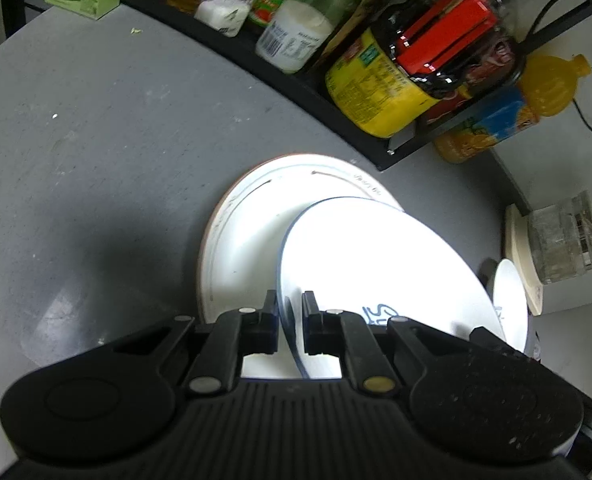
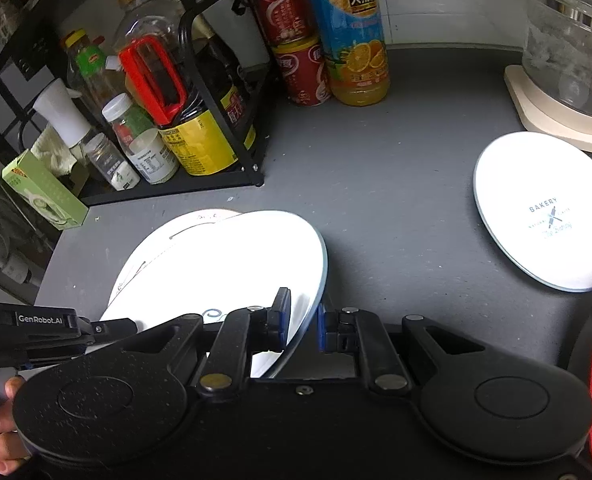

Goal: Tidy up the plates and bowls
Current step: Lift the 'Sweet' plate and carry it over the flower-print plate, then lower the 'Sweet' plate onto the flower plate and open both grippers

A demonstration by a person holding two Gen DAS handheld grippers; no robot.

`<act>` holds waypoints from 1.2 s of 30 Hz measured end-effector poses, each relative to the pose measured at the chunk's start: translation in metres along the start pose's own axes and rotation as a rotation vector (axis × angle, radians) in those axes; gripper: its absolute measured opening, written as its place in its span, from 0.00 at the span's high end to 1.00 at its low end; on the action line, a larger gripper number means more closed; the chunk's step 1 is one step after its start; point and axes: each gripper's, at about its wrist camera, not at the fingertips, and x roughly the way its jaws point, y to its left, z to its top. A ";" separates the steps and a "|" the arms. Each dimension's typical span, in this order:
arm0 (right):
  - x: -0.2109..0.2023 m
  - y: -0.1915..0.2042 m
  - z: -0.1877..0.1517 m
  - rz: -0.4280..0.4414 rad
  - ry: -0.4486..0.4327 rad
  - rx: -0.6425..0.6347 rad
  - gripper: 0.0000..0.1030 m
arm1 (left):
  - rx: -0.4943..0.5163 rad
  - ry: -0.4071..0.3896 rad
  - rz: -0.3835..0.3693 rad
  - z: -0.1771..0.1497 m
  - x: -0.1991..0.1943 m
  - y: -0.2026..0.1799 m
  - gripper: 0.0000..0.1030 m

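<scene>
Overhead, both claws clamp tilted white blue-rimmed plate (image 1: 376, 256) above larger plate (image 1: 240, 240).

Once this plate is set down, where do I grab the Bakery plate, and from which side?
Take the Bakery plate by its rim, on the near edge facing the right gripper. It lies flat on the grey counter with nothing on it, so only the thin rim offers a pinch. The kettle base crowds its far side, so come in low from the near side, one jaw under the lip.
</scene>
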 end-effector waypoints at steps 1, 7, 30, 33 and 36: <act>0.001 0.001 0.000 -0.002 0.000 -0.004 0.87 | 0.001 0.002 0.007 0.000 0.001 0.001 0.91; 0.008 0.006 -0.003 -0.036 0.013 -0.019 0.91 | -0.044 0.028 0.035 -0.002 0.010 0.010 0.89; 0.030 0.017 -0.009 -0.060 0.044 -0.060 0.87 | 0.038 -0.012 0.175 0.022 -0.016 0.012 0.55; 0.035 0.019 -0.009 -0.056 0.048 -0.068 0.86 | 0.019 0.014 0.177 0.022 -0.009 0.020 0.55; 0.040 0.022 -0.011 -0.058 0.060 -0.078 0.85 | 0.003 -0.010 0.177 0.021 -0.008 0.027 0.55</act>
